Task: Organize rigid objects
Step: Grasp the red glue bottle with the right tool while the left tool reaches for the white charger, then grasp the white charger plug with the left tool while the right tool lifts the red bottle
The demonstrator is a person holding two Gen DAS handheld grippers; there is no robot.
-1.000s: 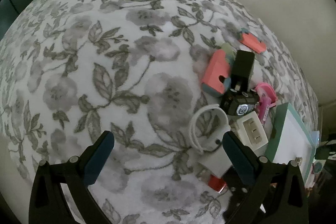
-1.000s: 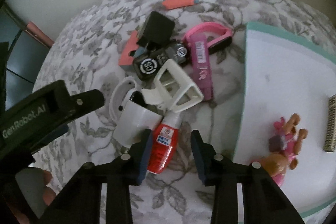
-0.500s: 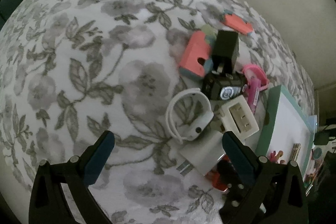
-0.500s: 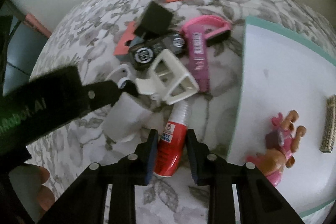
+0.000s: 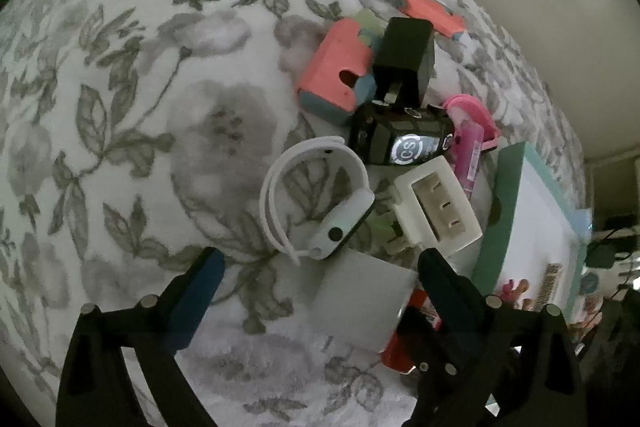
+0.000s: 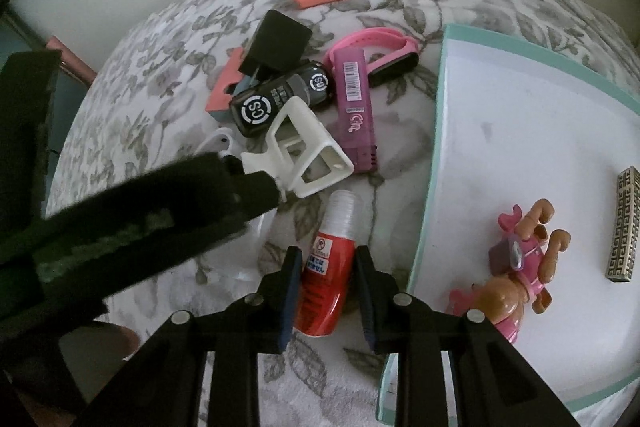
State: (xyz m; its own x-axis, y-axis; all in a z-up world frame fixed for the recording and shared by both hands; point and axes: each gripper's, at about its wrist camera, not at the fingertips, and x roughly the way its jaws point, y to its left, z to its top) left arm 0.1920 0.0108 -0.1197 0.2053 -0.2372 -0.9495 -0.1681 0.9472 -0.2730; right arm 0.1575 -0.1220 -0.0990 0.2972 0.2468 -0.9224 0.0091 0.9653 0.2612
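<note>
Right claw (image 6: 328,291) has just been closing and now pinches the red glue bottle (image 6: 326,279) low on its body, both pads on the label, white cap pointing away toward the pile. From here I'd say lift it straight up before swinging it right, since the cap end sits close under the white plastic adapter (image 6: 304,155) and dragging would probably nudge the heap. The left claw (image 5: 316,267) is spread wide, jaws just easing inward, straddling a white charger block (image 5: 360,303) without pressing on it, the white watch (image 5: 320,203) just beyond. Surface is a flowered bed cover (image 5: 160,107), soft, so things may tip when neighbours move. The teal-rimmed tray (image 6: 440,131) lies right beside the bottle and already holds a pink toy (image 6: 516,267) and a patterned bar (image 6: 626,223), so I'd aim for the bare white middle.
</note>
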